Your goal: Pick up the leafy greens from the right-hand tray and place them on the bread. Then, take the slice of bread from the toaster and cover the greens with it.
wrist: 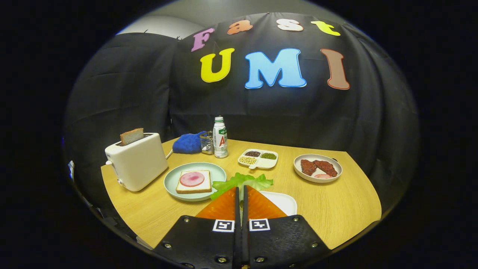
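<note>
**Greens pinched at the fingertips, lifted beside the bread plate**

On the wooden counter (336, 213), farthest left, stands a white toaster (137, 161) with a slice of bread (131, 136) sticking up out of its slot. Just right of the toaster sits a pale green plate (220, 172) carrying an open slice of bread (194, 182) topped with a round pink slice of ham (192, 178). Behind that plate, near the back edge of the counter, lie a blue cloth (188, 143), a small glass (207, 144) and a white bottle (220, 137), close together in a row.

The leafy greens (241, 182) show just ahead of the fingertips of the hand-held gripper (241, 190), touching the right rim of the green plate or overlapping it; which of the two cannot be told. The two fingers stand nearly together with only a thin slit between them, and the greens spread out from their tips, so the gripper appears to be pinching the leaf. Under the right finger, a white tray (285, 201) peeks out.

Beyond the greens sits a small divided dish (258, 158) holding beans and grains in separate compartments. Farther right, well apart from the fingers, a round white plate (317, 168) holds dark reddish-brown pieces of meat and one pink slice.
</note>
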`<control>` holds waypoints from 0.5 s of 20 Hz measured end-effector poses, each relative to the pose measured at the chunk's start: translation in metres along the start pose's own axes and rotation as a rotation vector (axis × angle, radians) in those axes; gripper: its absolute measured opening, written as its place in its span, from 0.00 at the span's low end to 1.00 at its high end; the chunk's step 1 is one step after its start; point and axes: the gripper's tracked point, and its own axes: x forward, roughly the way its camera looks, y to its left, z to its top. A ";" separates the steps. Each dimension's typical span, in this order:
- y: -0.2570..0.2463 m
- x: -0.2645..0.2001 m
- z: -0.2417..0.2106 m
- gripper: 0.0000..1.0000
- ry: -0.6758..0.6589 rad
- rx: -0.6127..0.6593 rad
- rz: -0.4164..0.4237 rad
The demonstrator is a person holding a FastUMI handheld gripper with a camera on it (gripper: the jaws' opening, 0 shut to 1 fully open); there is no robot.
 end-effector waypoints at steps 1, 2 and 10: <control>0.005 0.003 0.002 0.00 -0.001 0.002 0.008; 0.011 0.006 0.003 0.00 -0.002 0.002 0.018; 0.044 0.030 0.015 0.00 0.000 0.014 0.070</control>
